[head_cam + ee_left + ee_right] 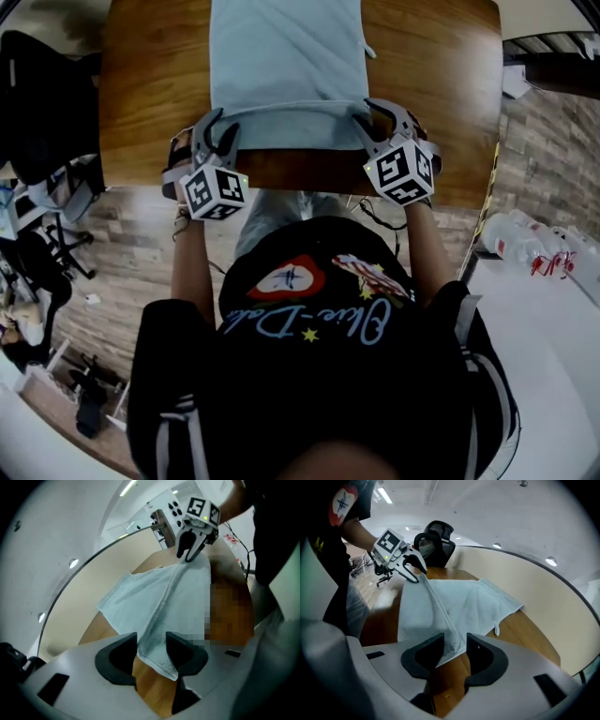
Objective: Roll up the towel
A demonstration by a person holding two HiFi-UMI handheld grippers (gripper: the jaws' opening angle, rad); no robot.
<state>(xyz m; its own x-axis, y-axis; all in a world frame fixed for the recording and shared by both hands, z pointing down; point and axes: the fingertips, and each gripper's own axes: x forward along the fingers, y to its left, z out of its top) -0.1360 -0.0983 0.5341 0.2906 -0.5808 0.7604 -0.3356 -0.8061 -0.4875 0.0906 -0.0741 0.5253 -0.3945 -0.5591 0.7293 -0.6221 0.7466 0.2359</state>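
Note:
A pale blue towel [286, 66] lies flat on the wooden table [141, 94], its near edge at the table's front. My left gripper [220, 127] stands at the towel's near left corner, my right gripper [375, 117] at the near right corner. In the left gripper view the jaws [152, 651] stand apart with the corner of the towel [154, 620] lying loose between them. The right gripper view shows the same: its jaws [454, 651] are apart around the other towel corner [450, 639]. A raised crease runs along the near edge from one gripper to the other.
The table's front edge [309, 178] is right below both grippers, with my body close behind. A black office chair [436, 536] stands past the table's left end. Plastic bottles [525, 244] lie on a white surface to the right.

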